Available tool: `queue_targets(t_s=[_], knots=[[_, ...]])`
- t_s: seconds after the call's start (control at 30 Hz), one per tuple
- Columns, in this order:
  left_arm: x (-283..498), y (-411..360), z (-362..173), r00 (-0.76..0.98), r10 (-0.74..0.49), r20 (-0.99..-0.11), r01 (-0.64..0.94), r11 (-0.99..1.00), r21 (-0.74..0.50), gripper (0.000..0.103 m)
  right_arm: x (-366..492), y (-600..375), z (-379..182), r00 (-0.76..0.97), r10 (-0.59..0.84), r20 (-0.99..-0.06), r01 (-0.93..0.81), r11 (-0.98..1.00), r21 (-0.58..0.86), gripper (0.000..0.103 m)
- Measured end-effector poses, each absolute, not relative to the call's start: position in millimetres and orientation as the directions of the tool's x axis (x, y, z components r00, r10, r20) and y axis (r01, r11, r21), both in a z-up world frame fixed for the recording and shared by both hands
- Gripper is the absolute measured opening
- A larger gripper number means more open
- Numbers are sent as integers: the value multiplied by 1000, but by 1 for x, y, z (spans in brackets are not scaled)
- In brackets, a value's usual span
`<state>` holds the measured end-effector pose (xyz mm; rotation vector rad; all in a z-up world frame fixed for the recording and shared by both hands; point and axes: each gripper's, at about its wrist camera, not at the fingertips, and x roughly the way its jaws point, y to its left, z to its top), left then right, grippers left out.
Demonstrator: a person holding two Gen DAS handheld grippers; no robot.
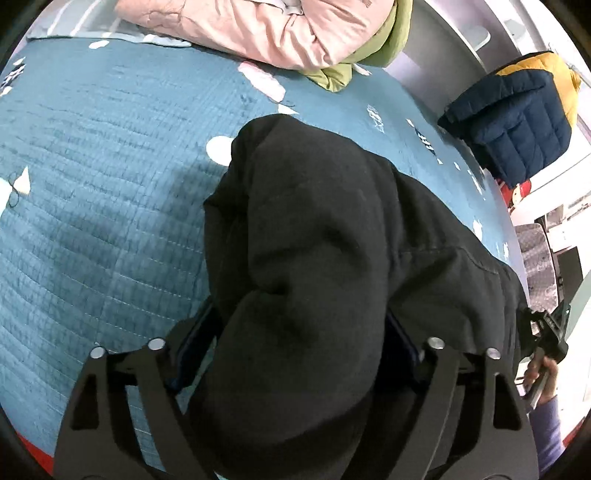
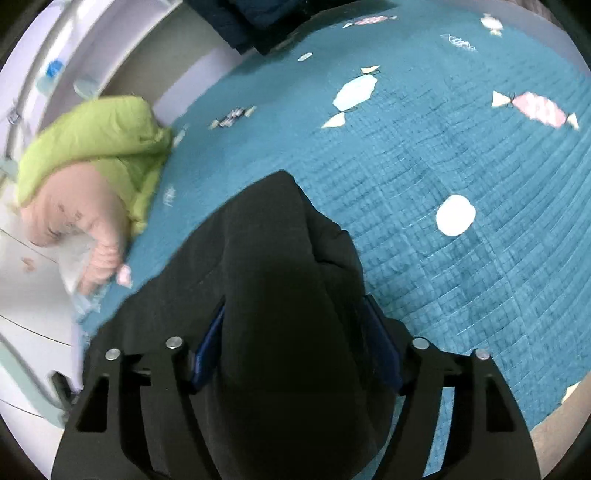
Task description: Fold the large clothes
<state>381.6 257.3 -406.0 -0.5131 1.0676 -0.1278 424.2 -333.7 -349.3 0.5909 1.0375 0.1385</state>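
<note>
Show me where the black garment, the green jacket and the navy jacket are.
black garment (image 1: 314, 229), left wrist view, middle of its bunched cloth
green jacket (image 2: 99, 136), right wrist view, its puffy top
navy jacket (image 1: 517, 125), left wrist view, quilted front

Around the black garment (image 1: 314, 258), the teal quilt (image 1: 92, 221) lies bare to its left and far side, giving open passage. Beyond it, a pink and green jacket pile (image 1: 280, 33) blocks the far edge; a navy puffer jacket (image 1: 517, 122) crowds the garment's right.
</note>
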Motion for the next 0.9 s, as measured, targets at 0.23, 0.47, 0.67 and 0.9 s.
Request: queue_targets(t_s=[0.23, 0.47, 0.67, 0.9], knots=[[367, 260, -421, 450, -479, -753, -154, 789, -594, 91, 390, -308, -285, 599, 29, -800, 230, 951, 207, 74], [362, 257, -429, 441, -478, -760, -113, 810, -576, 91, 393, -134, -262, 593, 300, -748, -174, 954, 245, 10], [373, 251, -429, 405, -474, -782, -91, 830, -551, 91, 424, -22, -313, 423, 365, -829, -291, 921, 257, 2], [390, 246, -435, 370, -473, -800, -83, 841, -535, 94, 447, 0, -372, 329, 249, -911, -254, 952, 169, 0]])
